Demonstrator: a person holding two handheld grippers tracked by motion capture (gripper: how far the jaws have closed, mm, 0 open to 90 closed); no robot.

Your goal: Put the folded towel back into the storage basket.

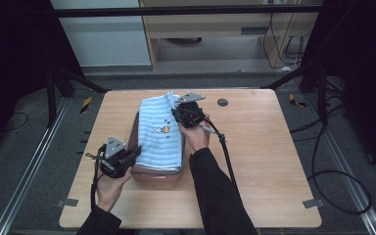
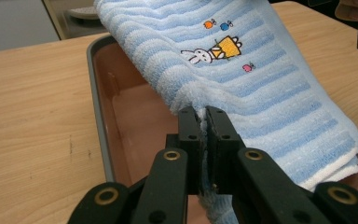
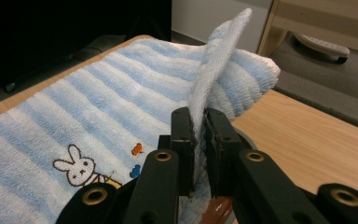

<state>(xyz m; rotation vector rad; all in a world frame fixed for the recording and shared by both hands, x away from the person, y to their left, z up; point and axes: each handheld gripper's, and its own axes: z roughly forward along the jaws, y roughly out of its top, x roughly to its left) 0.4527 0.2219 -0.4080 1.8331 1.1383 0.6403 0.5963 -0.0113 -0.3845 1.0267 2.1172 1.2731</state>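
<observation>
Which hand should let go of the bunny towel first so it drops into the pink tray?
Probably left. The left gripper pinches the towel low over the tray; the right gripper holds its far corner standing up, beyond the tray's far edge.

Left gripper [image 1: 127, 155]: black body, grey three-cornered plate [image 1: 114, 145] on top, black cable looping from its rear. Right gripper [image 1: 179, 113]: same black build, grey plate [image 1: 191, 97] with small dark holes, black cable [image 1: 229, 161] trailing along the forearm. In both gripper views: two flat black jaws with small screws, carried on black linkage arms with brass-coloured ringed pivots [image 2: 172, 155]. The person wears dark long sleeves [image 1: 218, 191] to the wrists.
</observation>
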